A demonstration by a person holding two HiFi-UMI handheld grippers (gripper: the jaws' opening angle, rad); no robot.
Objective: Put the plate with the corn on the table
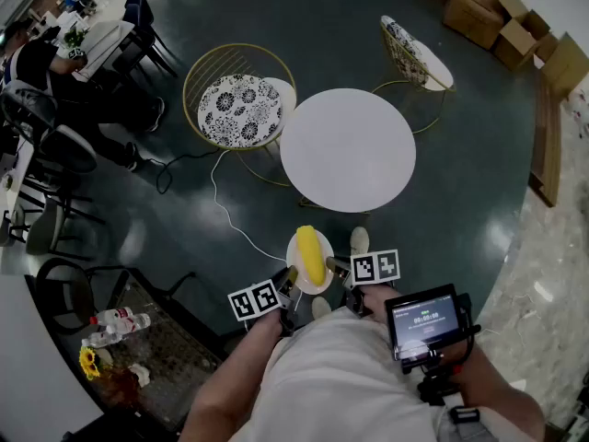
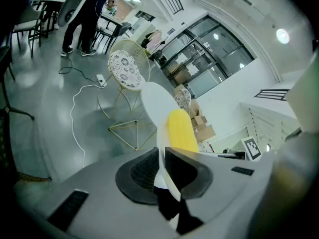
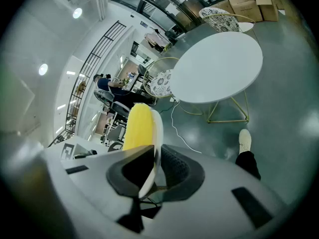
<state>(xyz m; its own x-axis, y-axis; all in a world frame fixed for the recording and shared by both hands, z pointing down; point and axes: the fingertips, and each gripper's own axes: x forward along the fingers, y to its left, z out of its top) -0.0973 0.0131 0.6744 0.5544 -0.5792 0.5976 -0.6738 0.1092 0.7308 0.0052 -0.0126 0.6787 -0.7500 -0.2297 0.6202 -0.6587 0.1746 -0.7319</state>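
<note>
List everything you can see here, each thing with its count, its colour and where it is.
plate: one, white, held above the floor, short of the table
corn: one, yellow, lying on the plate
table: one, white, round, ahead of the plate
wire chairs: two, gold frames with black-and-white seats, at the table's far left and far right
cardboard boxes: several, brown, far right
cable: one, white, on the dark floor left of the table
bottles: a few, clear, lower left
screen unit: one, black, by the person's right arm
shoe: one clearly seen, white, below the plate
left gripper: grey, shut on the plate's left edge
right gripper: grey, shut on the plate's right edge
</note>
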